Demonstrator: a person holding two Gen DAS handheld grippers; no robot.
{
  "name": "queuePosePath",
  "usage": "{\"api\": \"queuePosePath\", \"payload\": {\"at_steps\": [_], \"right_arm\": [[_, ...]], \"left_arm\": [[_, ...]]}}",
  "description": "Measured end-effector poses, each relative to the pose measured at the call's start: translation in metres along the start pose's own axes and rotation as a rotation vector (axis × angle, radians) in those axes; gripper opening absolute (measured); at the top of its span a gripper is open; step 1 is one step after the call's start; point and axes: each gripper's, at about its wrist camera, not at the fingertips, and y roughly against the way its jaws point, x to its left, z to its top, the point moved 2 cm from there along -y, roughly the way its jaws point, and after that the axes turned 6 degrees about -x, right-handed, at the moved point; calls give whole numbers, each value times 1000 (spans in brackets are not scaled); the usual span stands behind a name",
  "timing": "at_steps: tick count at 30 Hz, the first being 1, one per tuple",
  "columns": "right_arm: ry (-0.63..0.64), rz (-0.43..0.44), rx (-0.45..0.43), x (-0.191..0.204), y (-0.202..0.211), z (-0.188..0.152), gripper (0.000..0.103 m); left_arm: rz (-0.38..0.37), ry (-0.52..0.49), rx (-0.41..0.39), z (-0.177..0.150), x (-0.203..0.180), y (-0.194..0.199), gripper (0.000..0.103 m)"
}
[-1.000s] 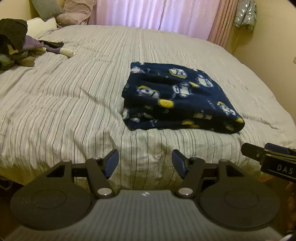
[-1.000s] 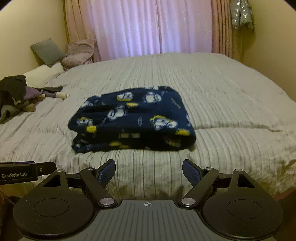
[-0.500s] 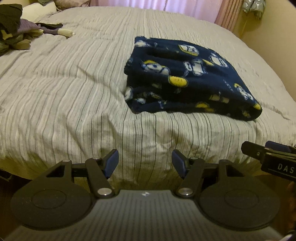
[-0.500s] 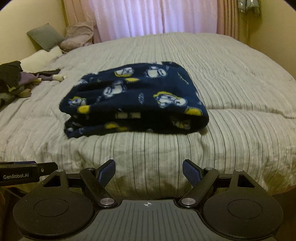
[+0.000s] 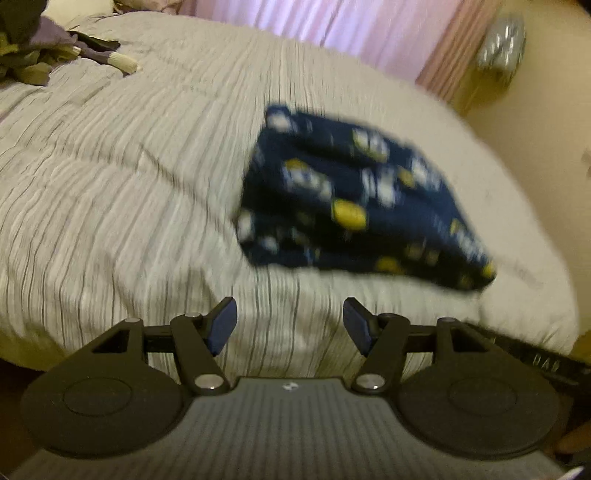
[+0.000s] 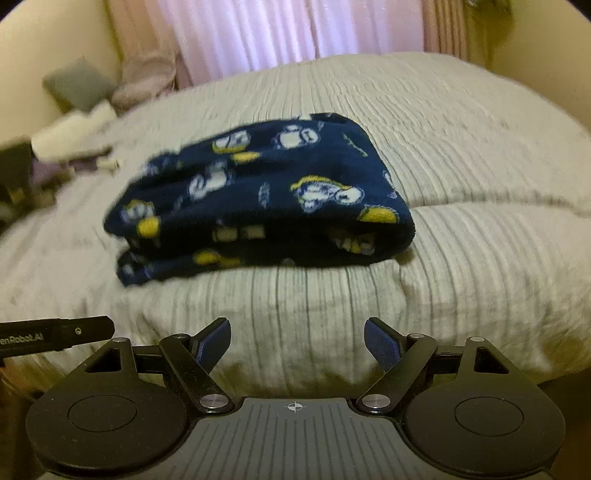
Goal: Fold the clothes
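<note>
A folded navy fleece garment (image 5: 354,206) with white and yellow cartoon prints lies on the striped grey bedspread (image 5: 129,192). In the right wrist view the same garment (image 6: 258,199) sits straight ahead as a thick folded stack. My left gripper (image 5: 290,321) stands open over the bed's near edge, short of the garment and to its left, with nothing between its blue pads. My right gripper (image 6: 297,343) is open too, empty, in front of the garment's near fold. The left view is blurred by motion.
A heap of dark and olive clothes (image 5: 33,48) lies at the bed's far left. Pillows (image 6: 81,88) rest by the wall, pink curtains (image 6: 295,33) hang behind the bed. The other gripper's black bar (image 6: 55,334) juts in at left.
Both views have tilted and closed in on the folded garment, which now looks larger. Both grippers stay open and empty.
</note>
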Motion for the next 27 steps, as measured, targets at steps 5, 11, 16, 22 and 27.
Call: {"api": "queuePosePath", "payload": {"at_steps": [5,11,16,22,27], "right_arm": [[-159,94,-50,-23,0,12,83],[-229,139,-114,-44,-7,33,83],[-324,231,-173,-64,-16,54,83],[-405,268,-200,-92,-54,102,83],[-513,195,-117,-118,-82,152,83]], "left_arm": [[-48,89,-77,28,33,5,60],[-74,199,-100,59,68,-21,60],[-141,212,-123,97,70,-51,60],[-152,169,-97,154,46,-99,60],[-93,165,53,205,12,-130,59]]}}
